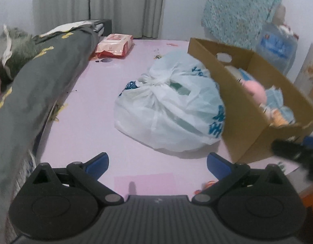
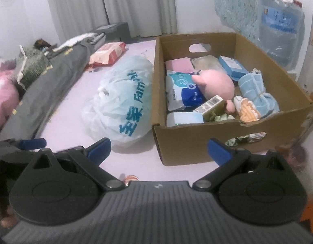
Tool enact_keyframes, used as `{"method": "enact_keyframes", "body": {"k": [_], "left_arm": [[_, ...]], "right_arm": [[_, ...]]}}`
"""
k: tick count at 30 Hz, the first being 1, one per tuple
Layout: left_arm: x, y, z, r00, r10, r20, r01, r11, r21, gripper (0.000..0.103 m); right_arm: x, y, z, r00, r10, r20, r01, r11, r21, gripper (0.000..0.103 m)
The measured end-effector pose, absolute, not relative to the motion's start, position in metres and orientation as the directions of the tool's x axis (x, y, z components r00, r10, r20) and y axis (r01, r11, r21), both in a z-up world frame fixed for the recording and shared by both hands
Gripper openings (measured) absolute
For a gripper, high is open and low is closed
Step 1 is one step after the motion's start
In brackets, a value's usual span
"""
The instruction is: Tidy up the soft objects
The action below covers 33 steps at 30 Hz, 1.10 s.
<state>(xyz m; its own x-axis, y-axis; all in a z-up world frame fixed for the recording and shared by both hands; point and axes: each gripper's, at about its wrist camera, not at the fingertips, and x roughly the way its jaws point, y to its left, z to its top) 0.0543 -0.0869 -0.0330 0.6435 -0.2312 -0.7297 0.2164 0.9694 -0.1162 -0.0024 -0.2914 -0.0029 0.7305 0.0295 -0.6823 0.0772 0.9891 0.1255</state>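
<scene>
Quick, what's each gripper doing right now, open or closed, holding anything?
Left gripper: open, holding nothing, over the pink table.
Right gripper: open, holding nothing, in front of the cardboard box.

Room setting. Pale grey curtains point(image 2: 136, 6) hang in folds along the far wall, which is white point(image 1: 176, 10). A smooth lilac surface point(image 1: 95, 122) fills the foreground. A mottled turquoise cloth point(image 2: 238, 6) hangs at right. Lighting is even and diffuse.

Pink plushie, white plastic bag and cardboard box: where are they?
pink plushie point(image 2: 216, 83), right wrist view, on its round body.
white plastic bag point(image 2: 124, 99), right wrist view, on its printed side.
cardboard box point(image 2: 189, 142), right wrist view, on its near wall.
</scene>
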Motion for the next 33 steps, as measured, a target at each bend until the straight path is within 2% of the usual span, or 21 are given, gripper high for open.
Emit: {"method": "enact_keyframes", "body": {"k": [17,33], "left_arm": [[0.041,-0.101,-0.015,0.665,-0.196,-0.720,0.187,0.978,-0.093,0.103],[0.048,-0.111,-0.013,0.661,-0.178,-0.729,0.173,0.981,-0.084,0.103]], "right_arm": [[-0.009,-0.291,-0.007,0.721,-0.029,-0.693,0.097,0.994,0.059,0.102],[-0.002,-0.301,-0.005,0.719,-0.043,-0.693,0.113,0.992,0.056,0.102]]}}
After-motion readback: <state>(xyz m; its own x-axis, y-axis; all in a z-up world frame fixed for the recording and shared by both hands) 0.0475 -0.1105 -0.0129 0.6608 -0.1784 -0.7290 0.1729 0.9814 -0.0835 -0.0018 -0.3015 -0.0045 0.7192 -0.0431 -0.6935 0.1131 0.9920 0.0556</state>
